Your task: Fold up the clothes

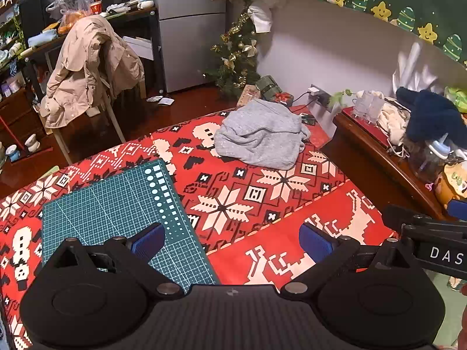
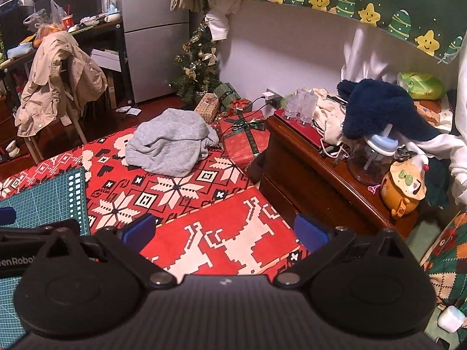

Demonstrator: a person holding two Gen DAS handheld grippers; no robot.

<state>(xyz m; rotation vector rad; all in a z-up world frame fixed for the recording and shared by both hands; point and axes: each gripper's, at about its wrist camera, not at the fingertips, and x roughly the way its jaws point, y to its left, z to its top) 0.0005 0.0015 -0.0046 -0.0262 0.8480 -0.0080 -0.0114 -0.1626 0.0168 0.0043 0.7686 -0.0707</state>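
A crumpled grey knit sweater (image 1: 261,134) (image 2: 169,143) lies in a heap at the far end of the red patterned bedspread (image 1: 262,192) (image 2: 204,204). My left gripper (image 1: 232,240) hovers over the near part of the bed, well short of the sweater, its blue pads wide apart with nothing between them. My right gripper (image 2: 224,229) hangs likewise over the near right of the bed, open and empty, also far from the sweater. Each gripper's edge shows in the other's view.
A green cutting mat (image 1: 122,213) (image 2: 41,201) lies on the bed at the near left. A cluttered wooden side table (image 2: 329,169) stands right of the bed. Wrapped gifts (image 2: 245,140) and a small Christmas tree (image 2: 198,67) sit beyond. A chair with a beige coat (image 1: 90,67) stands far left.
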